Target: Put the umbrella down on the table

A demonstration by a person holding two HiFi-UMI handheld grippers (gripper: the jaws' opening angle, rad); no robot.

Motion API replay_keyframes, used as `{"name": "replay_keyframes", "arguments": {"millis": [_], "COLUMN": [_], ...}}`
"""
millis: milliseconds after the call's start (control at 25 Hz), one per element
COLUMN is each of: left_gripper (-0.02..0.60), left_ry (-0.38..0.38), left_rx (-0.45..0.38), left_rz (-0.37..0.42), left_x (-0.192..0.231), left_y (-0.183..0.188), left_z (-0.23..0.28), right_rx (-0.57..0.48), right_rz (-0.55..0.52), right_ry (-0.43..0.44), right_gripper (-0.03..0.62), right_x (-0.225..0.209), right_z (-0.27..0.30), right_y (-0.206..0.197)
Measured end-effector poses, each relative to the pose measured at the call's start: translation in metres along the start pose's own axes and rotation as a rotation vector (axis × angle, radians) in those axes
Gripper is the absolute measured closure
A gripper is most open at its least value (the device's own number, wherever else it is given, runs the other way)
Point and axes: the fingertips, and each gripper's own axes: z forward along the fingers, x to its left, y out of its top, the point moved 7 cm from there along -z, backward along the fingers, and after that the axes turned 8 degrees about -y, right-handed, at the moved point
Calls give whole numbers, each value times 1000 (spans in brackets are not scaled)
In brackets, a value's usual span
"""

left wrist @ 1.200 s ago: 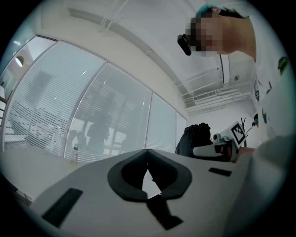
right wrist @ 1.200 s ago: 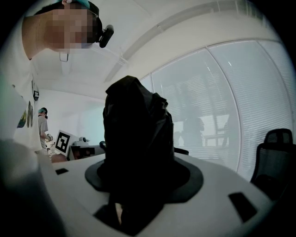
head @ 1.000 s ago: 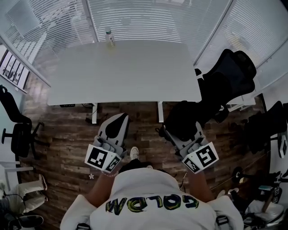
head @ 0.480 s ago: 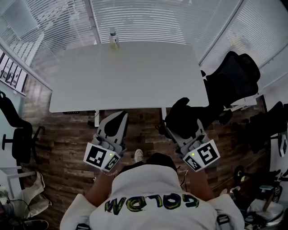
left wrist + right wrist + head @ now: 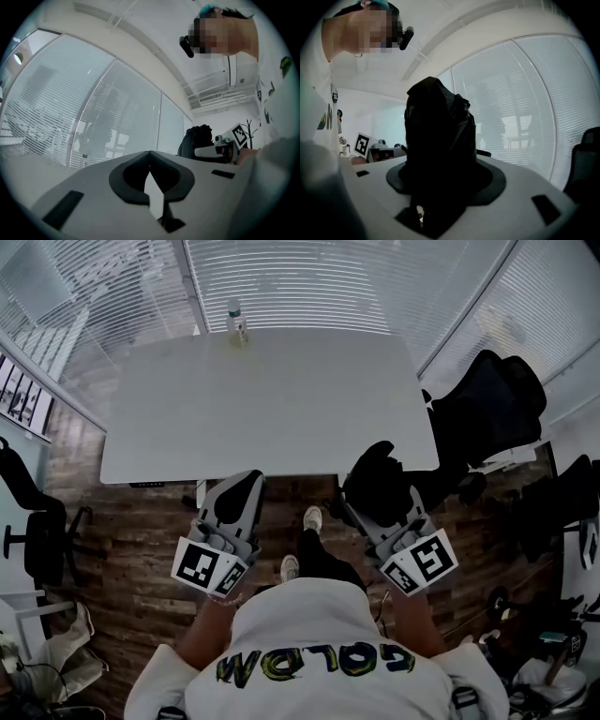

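Standing at the near edge of a white table (image 5: 262,399), a person holds a two-jaw gripper in each hand, seen from a head camera looking steeply down.

The right gripper (image 5: 373,495) is clamped on a folded black umbrella (image 5: 375,470). In the right gripper view the umbrella (image 5: 438,140) fills the space between the jaws of the right gripper (image 5: 440,174). It rises from their dark pads as a crumpled, upright bundle of fabric, and the jaws stand wide around its bulk. From above, the umbrella sticks out forward past the jaw tips. Its far end overlaps the table's near edge, close to the right corner. It is held in the air and does not lie on the tabletop.

The left gripper (image 5: 246,486) is level with the right one and well apart from the umbrella, also pointing at the table's near edge. In the left gripper view its jaws (image 5: 149,154) meet at the tips with nothing between them.

A small bottle (image 5: 235,320) stands at the far edge of the table, in front of window blinds. A black office chair (image 5: 487,404) sits just beyond the table's right end. The floor below is dark wood planks.
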Motion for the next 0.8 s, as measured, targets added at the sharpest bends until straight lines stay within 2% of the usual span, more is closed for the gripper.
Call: {"name": "replay_keyframes", "arguments": {"millis": [280,800], "left_gripper": [571,571], "left_ry": [-20,-26], "left_rx": [2,17], "left_rz": [6,17], "left_x": [21,73], "left_y": [-3,-2], "left_z": [39,164], "right_rx": [-13,-13], "right_rz": [5,22], "right_ry": [-13,-13], "right_gripper": [338,339], "right_x": [-30,-140], "right_z": [24,98], "right_y": [1,14]}}
